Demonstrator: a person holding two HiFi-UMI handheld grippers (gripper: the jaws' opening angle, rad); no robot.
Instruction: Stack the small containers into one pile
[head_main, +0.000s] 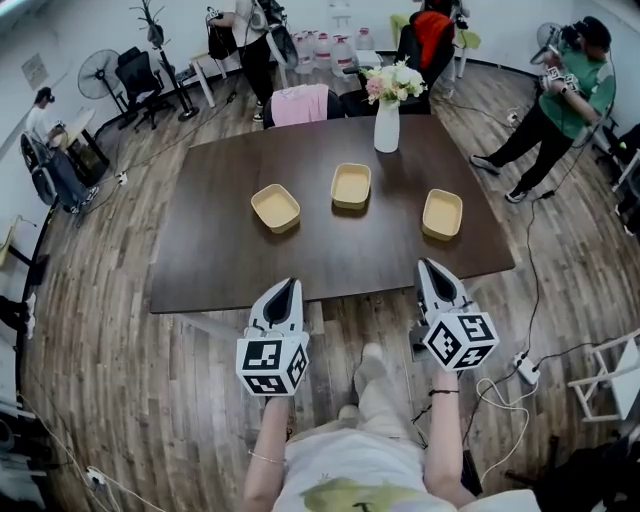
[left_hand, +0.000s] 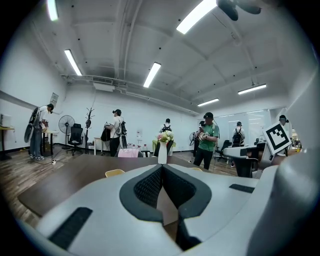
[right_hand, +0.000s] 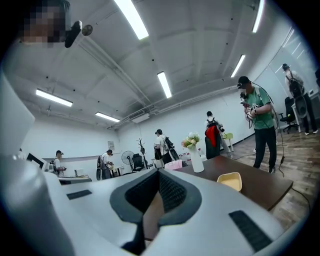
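I count three small containers, all pale yellow, shallow and open side up. Each stands singly on the dark counter: the left container, the middle container and the right container. They lie in a loose row across the counter's middle, well apart from one another, and none sits inside another. One white vase of flowers stands behind the middle container, towards the far edge.

I hold two claws. The left claw and the right claw both hang at the counter's near edge, pointing towards the row and well short of every container. In the left gripper view, the left claw's jaws meet at their tips with nothing between them. In the right gripper view, the right claw's jaws are likewise closed tip to tip and empty. Neither claw touches a container. Several people stand or sit around the room beyond the counter.
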